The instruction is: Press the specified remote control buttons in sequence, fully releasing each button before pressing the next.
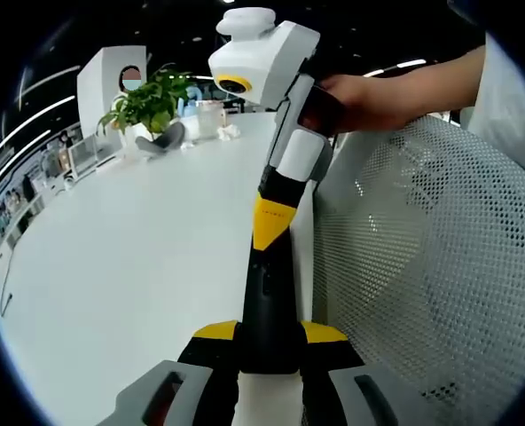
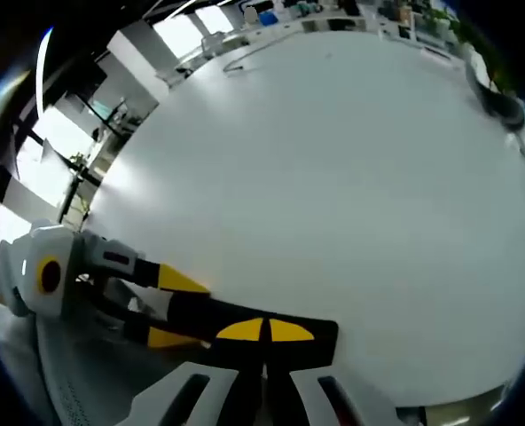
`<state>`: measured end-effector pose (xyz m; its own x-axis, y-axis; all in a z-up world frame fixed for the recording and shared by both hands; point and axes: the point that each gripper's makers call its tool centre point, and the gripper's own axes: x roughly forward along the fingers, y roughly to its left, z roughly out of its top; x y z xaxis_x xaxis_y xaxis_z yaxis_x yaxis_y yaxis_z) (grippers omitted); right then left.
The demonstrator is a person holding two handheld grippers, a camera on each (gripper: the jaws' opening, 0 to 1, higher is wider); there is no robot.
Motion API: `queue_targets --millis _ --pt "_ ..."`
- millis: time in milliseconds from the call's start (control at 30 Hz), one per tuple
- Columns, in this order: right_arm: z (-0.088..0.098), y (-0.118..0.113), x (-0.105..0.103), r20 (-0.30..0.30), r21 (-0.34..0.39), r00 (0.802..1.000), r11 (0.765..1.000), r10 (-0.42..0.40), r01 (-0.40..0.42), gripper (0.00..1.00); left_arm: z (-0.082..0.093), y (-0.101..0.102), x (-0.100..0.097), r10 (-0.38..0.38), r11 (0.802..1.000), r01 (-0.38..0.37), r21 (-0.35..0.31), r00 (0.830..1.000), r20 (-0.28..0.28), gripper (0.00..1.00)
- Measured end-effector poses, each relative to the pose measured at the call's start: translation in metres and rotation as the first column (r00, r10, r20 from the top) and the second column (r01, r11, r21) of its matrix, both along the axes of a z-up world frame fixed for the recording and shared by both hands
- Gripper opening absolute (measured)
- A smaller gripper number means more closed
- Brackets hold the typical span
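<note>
My left gripper (image 1: 269, 332) rises from the bottom of the left gripper view, its yellow-marked jaws standing apart. Between them, with no gap on either side, lie the long black shut jaws of my right gripper (image 1: 268, 351). A person's hand (image 1: 369, 89) holds that gripper from the upper right. In the right gripper view my right gripper (image 2: 264, 330) is shut, its yellow marks meeting in the middle. The left gripper's white body (image 2: 41, 275) reaches in from the left, its two yellow-and-black fingers (image 2: 176, 280) spread toward the right gripper's tip.
A wide white table (image 1: 138, 248) (image 2: 333, 177) stretches ahead. At its far end stand a potted plant (image 1: 147, 106) and small items. A grey mesh chair back (image 1: 440, 266) lies close on the right of the left gripper view.
</note>
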<state>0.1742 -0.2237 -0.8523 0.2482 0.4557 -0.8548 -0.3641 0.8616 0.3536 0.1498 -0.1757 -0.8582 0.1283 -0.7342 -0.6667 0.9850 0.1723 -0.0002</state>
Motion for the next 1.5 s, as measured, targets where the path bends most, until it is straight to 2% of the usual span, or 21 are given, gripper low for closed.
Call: queue_targets --millis 233,367,433,600,700,800,867,900,933,1033,1133,1167,1200,1333,1500 --pt "-0.001 -0.001 0.001 0.011 -0.009 1.0 1.0 0.011 -0.011 0.0 0.0 0.0 0.0 0.0 1.0 0.0 -0.001 1.0 0.001 0.25" --pt "-0.001 -0.001 0.002 -0.022 -0.008 0.999 1.0 -0.03 0.03 0.0 0.0 0.0 0.0 0.001 1.0 -0.001 0.0 1.0 0.002 0.24" --pt "-0.002 -0.002 0.003 -0.056 -0.012 0.998 0.999 -0.034 0.033 0.0 0.0 0.0 0.0 0.002 1.0 -0.002 0.002 1.0 0.003 0.24" --pt "-0.003 -0.002 0.002 -0.215 -0.044 0.976 0.999 -0.038 0.029 0.0 0.0 0.0 0.0 0.004 1.0 -0.004 0.006 1.0 0.003 0.24" --pt "-0.004 -0.002 0.004 -0.249 -0.047 0.967 0.998 -0.057 0.046 0.0 0.0 0.0 0.001 0.004 1.0 -0.005 0.007 1.0 0.003 0.24" --pt "-0.004 -0.004 0.002 -0.237 -0.025 0.968 0.997 -0.08 0.077 0.0 0.0 0.0 0.001 0.004 1.0 -0.004 0.007 1.0 0.003 0.24" --pt "-0.002 -0.003 0.002 -0.201 0.023 0.97 0.99 -0.133 0.141 0.0 0.0 0.0 0.001 0.003 1.0 -0.003 0.009 1.0 0.003 0.24" --pt "-0.002 -0.004 0.003 -0.189 0.053 0.963 0.978 -0.19 0.203 0.0 0.0 0.0 0.001 0.002 1.0 -0.002 0.011 1.0 0.002 0.24" --pt "-0.001 -0.004 0.003 -0.18 0.066 0.961 0.972 -0.211 0.225 0.0 0.0 0.0 0.001 0.002 1.0 -0.002 0.012 1.0 0.001 0.24" --pt "0.0 -0.004 0.001 -0.121 0.103 0.969 0.968 -0.217 0.23 0.0 0.0 0.0 0.0 0.002 1.0 -0.002 0.015 1.0 0.002 0.24" --pt "0.001 -0.005 0.003 -0.085 0.147 0.962 0.952 -0.259 0.269 0.0 0.0 0.0 0.001 0.002 1.0 -0.002 0.014 1.0 0.001 0.24" --pt "0.002 -0.005 0.003 -0.128 0.151 0.949 0.94 -0.289 0.306 0.0 0.0 0.0 0.001 0.001 1.0 -0.001 0.014 1.0 0.001 0.24" --pt "0.001 -0.006 -0.001 -0.175 0.135 0.941 0.94 -0.289 0.313 0.0 0.0 0.0 0.001 0.001 1.0 -0.001 0.013 1.0 0.0 0.24" --pt "0.001 -0.006 -0.001 -0.183 0.148 0.942 0.94 -0.281 0.309 0.0 0.0 -0.001 0.0 -0.002 1.0 0.002 0.013 1.0 0.005 0.24" --pt "0.003 0.005 -0.015 -0.278 0.166 0.927 0.938 -0.253 0.305 0.0 0.0 -0.001 0.0 -0.002 1.0 0.002 0.009 1.0 0.004 0.24"
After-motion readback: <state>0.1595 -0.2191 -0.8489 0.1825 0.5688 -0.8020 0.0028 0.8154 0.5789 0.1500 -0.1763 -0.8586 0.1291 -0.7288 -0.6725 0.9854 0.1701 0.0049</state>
